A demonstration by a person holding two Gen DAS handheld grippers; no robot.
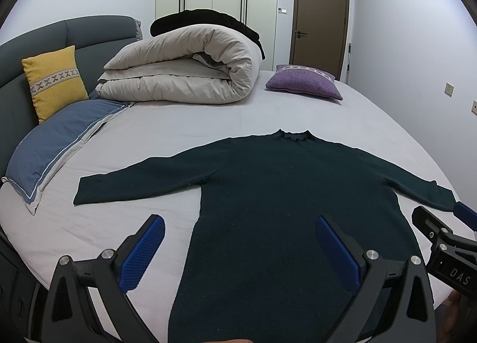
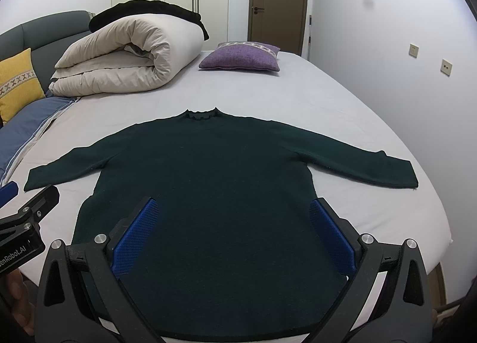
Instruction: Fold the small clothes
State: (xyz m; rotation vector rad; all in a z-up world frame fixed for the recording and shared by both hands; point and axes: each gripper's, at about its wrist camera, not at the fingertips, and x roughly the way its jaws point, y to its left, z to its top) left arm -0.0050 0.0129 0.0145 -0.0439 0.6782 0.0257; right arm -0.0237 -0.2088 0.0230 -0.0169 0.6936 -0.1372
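Note:
A dark green long-sleeved sweater (image 1: 283, 182) (image 2: 208, 170) lies flat on the bed, collar away from me, both sleeves spread out to the sides. My left gripper (image 1: 238, 232) hovers open over the sweater's lower left edge, its blue pads (image 1: 143, 253) wide apart and holding nothing. My right gripper (image 2: 234, 217) hangs open above the lower body of the sweater, also empty. Each gripper shows in the other's view: the right gripper (image 1: 447, 241) at the right edge by the sleeve cuff, the left gripper (image 2: 26, 217) at the left edge near the other cuff.
The pale sheet of the bed (image 1: 208, 122) (image 2: 298, 98) carries a rolled beige duvet (image 1: 184, 71) (image 2: 125, 56) under a black garment (image 1: 208, 19), a purple cushion (image 1: 304, 82) (image 2: 241, 56), a yellow cushion (image 1: 53, 80) and a blue pillow (image 1: 56, 146). A wall runs along the right; wardrobe and door stand behind.

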